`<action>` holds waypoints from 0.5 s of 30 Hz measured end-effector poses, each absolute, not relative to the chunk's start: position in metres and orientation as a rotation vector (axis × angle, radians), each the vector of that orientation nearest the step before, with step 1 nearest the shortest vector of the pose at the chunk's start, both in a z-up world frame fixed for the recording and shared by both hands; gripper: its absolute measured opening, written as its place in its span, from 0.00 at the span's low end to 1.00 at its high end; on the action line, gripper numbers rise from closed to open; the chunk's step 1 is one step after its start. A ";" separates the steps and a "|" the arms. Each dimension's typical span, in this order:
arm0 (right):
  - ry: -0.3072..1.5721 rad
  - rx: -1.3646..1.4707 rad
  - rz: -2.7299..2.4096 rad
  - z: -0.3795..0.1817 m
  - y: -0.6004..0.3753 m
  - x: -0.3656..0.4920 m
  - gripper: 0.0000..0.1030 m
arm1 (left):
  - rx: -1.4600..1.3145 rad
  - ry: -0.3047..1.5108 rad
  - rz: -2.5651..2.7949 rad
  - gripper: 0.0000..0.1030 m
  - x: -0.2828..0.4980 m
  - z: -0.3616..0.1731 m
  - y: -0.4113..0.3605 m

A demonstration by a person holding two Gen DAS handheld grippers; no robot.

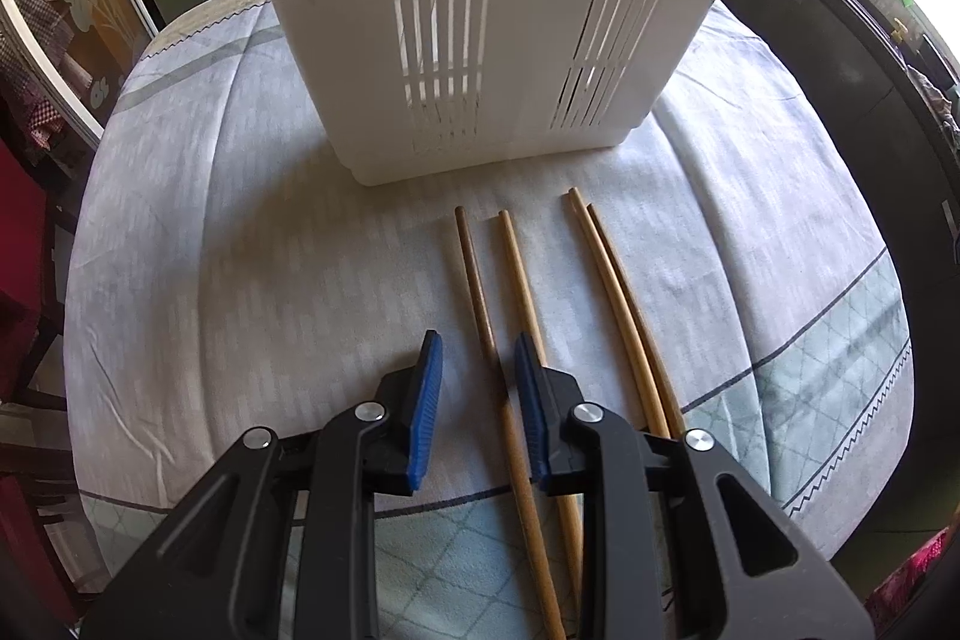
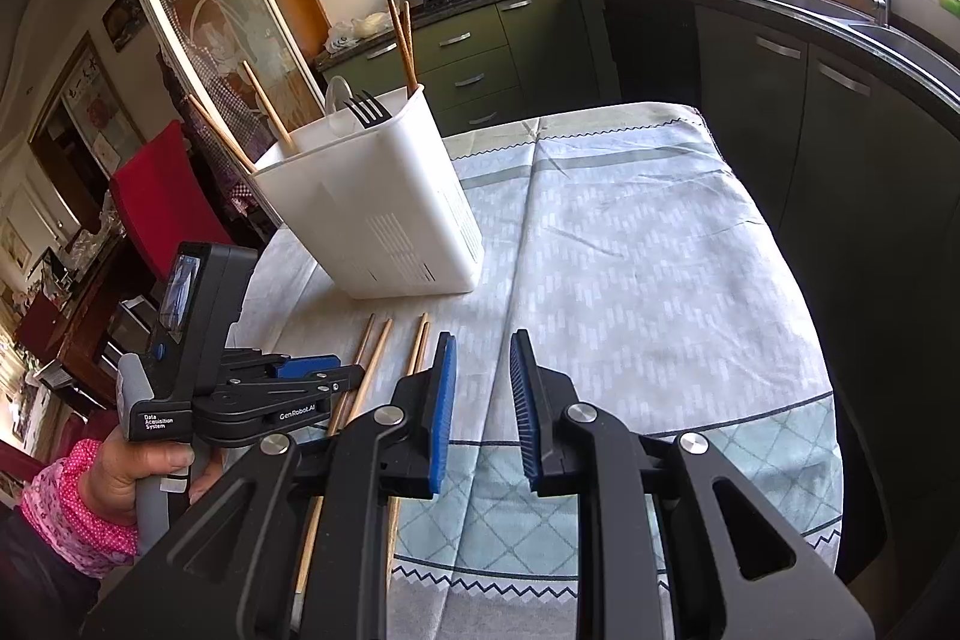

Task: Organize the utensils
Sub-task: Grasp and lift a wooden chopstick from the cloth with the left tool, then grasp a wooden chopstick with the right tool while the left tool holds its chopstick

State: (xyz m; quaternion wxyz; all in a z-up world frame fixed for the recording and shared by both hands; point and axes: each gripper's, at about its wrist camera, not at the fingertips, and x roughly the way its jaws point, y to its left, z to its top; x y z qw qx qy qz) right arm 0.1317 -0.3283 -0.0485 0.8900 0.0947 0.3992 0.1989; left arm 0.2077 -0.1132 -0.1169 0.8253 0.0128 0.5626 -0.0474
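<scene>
Blue-padded, our left claw [image 1: 477, 367] hangs jaws apart astride the darkest brown wooden chopstick [image 1: 474, 274], pads not yet touching it. We judge this the pick-up step: lower, then squeeze. Our right claw [image 2: 483, 370] waits parted and empty over the pale patterned cloth on the bench [image 2: 630, 250]. We count four chopsticks lying loose: two singles, one touching pair [image 1: 606, 274]. Beyond stands the white slotted plastic holder [image 1: 480, 40], already carrying four chopsticks, one black fork [image 2: 367, 109] and a white spoon.
</scene>
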 end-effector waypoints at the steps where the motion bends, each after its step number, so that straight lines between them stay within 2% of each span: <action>1: 0.829 0.197 0.413 -0.049 -0.328 0.132 0.19 | 0.028 1.191 -0.094 0.13 0.209 -0.117 -0.115; 2: 0.830 0.197 0.413 -0.049 -0.329 0.132 0.19 | 0.023 1.190 -0.093 0.07 0.210 -0.117 -0.115; 5: 0.829 0.199 0.409 -0.048 -0.330 0.132 0.19 | -0.009 1.186 -0.103 0.05 0.214 -0.115 -0.111; 15: 0.852 0.172 0.433 -0.051 -0.316 0.134 0.19 | -0.051 0.955 -0.109 0.05 0.185 -0.049 -0.081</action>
